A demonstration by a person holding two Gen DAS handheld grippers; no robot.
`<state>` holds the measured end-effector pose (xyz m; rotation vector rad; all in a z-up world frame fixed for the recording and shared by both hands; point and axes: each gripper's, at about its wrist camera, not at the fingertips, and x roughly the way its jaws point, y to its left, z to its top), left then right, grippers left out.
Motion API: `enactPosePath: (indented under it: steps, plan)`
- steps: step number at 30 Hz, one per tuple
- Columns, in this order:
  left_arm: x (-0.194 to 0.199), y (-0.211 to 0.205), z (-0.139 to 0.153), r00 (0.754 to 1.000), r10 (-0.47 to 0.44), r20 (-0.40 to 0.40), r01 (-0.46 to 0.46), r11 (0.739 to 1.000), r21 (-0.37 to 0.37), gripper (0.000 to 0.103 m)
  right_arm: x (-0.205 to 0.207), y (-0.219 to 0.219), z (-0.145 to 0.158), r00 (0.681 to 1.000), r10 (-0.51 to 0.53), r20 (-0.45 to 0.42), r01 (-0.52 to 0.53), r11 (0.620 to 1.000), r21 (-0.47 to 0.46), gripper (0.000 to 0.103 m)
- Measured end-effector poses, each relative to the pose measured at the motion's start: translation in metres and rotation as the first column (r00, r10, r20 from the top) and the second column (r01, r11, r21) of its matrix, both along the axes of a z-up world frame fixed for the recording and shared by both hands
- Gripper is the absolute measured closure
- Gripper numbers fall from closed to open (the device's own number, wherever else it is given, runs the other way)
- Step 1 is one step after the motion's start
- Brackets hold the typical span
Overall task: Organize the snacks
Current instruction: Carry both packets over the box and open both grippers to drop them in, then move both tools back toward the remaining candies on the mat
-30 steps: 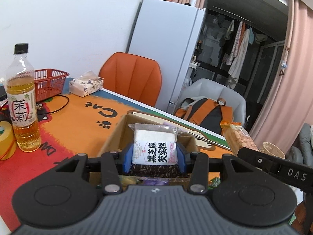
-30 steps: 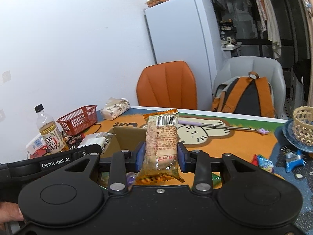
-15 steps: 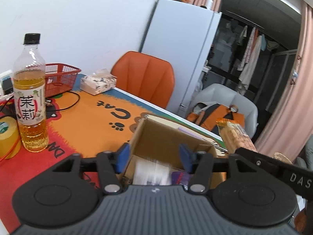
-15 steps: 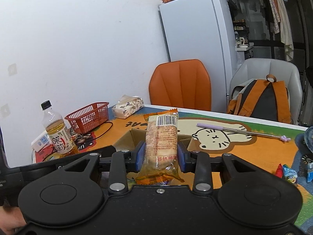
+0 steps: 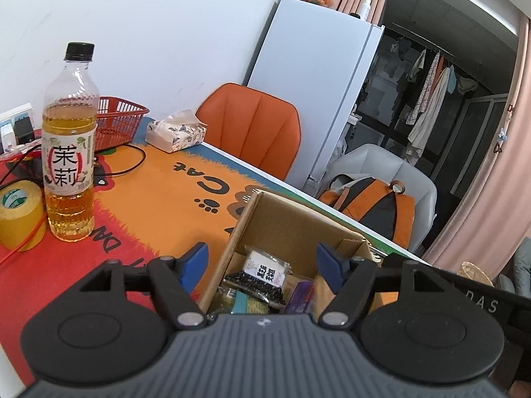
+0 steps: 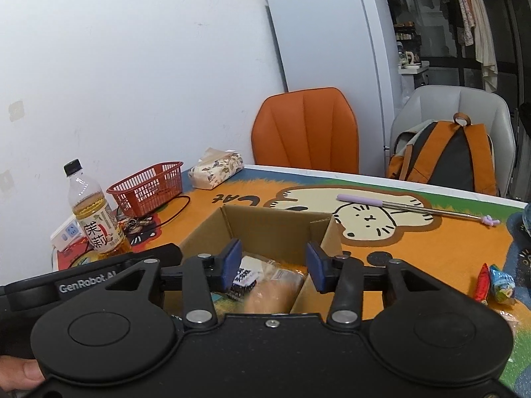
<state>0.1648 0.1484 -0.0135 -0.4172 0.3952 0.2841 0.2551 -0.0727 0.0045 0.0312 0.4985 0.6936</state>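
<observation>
An open cardboard box [image 5: 282, 229] stands on the orange cat mat and also shows in the right wrist view [image 6: 265, 222]. Inside lies the white-and-black sesame snack packet [image 5: 262, 273] on several other snack packets. The orange biscuit packet [image 6: 272, 290] lies blurred in the box, beside the sesame packet [image 6: 245, 277]. My left gripper [image 5: 262, 263] is open and empty above the box's near edge. My right gripper [image 6: 273, 262] is open and empty above the box. Two wrapped candies [image 6: 494, 285] lie on the mat to the right.
A tea bottle [image 5: 69, 146] and yellow tape roll [image 5: 18, 212] stand at left, with a red basket [image 5: 116, 122], tissue box [image 5: 176, 132] and cable behind. A purple straw set [image 6: 415, 205] lies beyond the box. Orange and grey chairs stand past the table edge.
My left gripper opened and dropped the sesame packet into the box. My right gripper then opened and let the biscuit packet fall into the box.
</observation>
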Motion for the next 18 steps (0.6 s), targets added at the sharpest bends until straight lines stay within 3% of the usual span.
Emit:
enactPosePath:
  steps: [13,18]
  plan:
    - [-0.012,-0.018,0.000,1.000,-0.017,-0.021,0.018,1.000,0.006,0.019,-0.012,-0.033,-0.003,0.999,-0.039,-0.012,0.039,0.999,-0.003,0.049]
    - [-0.014,-0.028,0.001,0.999,-0.028,-0.028,0.029,0.999,0.022,0.015,-0.014,-0.049,-0.005,0.999,-0.044,-0.028,0.044,0.999,-0.004,0.040]
